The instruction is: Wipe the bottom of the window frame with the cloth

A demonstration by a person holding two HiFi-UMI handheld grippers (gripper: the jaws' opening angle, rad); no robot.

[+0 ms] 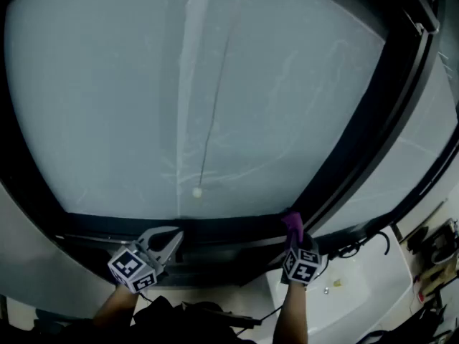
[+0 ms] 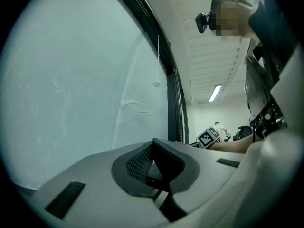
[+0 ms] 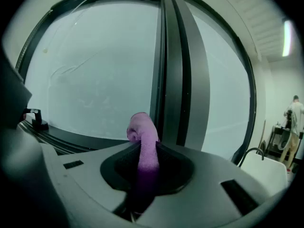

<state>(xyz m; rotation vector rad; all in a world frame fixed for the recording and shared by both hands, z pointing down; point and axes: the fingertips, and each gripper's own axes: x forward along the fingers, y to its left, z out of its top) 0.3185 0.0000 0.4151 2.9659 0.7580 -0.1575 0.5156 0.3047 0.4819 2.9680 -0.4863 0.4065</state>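
Pinching the purple cloth (image 3: 146,141), the right gripper (image 1: 293,235) is at the bottom of the window frame (image 1: 229,228); the left gripper (image 1: 175,240) (jaws together, nothing between) hangs near that frame's bottom.

We are in a plain, institutional workroom, more a lab or workshop than a home. We face a tall window (image 1: 179,84) of pale, clouded glass set in a heavy dark window frame (image 3: 173,70). Just beside it stands a white utility sink (image 1: 373,271) with a dark curved tap (image 3: 251,150). Overhead we see a ribbed white ceiling (image 2: 204,46) with long strip lights (image 2: 216,93). Far across the room a person (image 3: 294,113) stands by some dark equipment (image 3: 279,137).
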